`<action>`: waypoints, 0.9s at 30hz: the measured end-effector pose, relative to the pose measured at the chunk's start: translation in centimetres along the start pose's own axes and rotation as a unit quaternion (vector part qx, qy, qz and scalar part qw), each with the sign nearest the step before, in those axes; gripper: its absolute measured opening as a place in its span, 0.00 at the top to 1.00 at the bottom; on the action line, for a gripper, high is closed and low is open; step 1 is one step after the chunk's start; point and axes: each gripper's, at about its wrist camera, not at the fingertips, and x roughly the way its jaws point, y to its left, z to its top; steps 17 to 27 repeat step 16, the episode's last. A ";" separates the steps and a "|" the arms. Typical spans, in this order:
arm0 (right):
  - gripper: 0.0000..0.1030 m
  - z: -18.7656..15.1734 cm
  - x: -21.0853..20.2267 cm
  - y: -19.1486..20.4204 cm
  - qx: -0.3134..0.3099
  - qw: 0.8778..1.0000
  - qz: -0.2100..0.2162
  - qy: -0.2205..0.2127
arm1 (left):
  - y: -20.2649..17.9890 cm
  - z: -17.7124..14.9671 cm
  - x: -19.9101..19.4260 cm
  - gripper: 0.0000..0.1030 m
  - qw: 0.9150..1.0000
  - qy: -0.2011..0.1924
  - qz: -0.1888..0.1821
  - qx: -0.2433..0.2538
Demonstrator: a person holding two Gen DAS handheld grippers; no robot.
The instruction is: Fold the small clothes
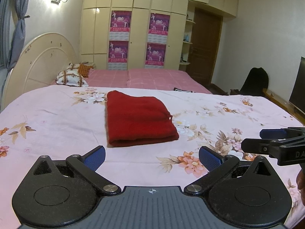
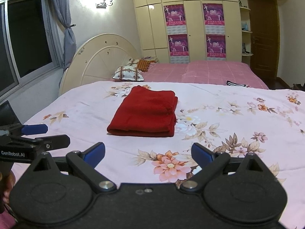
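A red cloth lies folded into a thick rectangle on the floral pink sheet; it also shows in the right wrist view. My left gripper is open and empty, held just short of the cloth's near edge. My right gripper is open and empty, also short of the cloth. Each gripper shows at the edge of the other's view: the right one to the right, the left one to the left.
The floral sheet covers the near bed. Behind it lies a pink checked bed with pillows and a cream headboard. A wardrobe with posters, a door and a window stand farther off.
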 end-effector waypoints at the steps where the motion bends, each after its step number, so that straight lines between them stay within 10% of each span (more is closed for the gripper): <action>1: 0.06 0.0 0.0 0.0 0.000 1.000 0.000 0.000 | 0.0 0.0 0.1 0.00 1.000 0.000 -0.001 -0.001; 27: 0.06 0.1 0.0 -0.2 -0.007 1.000 0.001 -0.001 | 0.4 -0.4 0.4 0.00 1.000 -0.004 -0.008 -0.010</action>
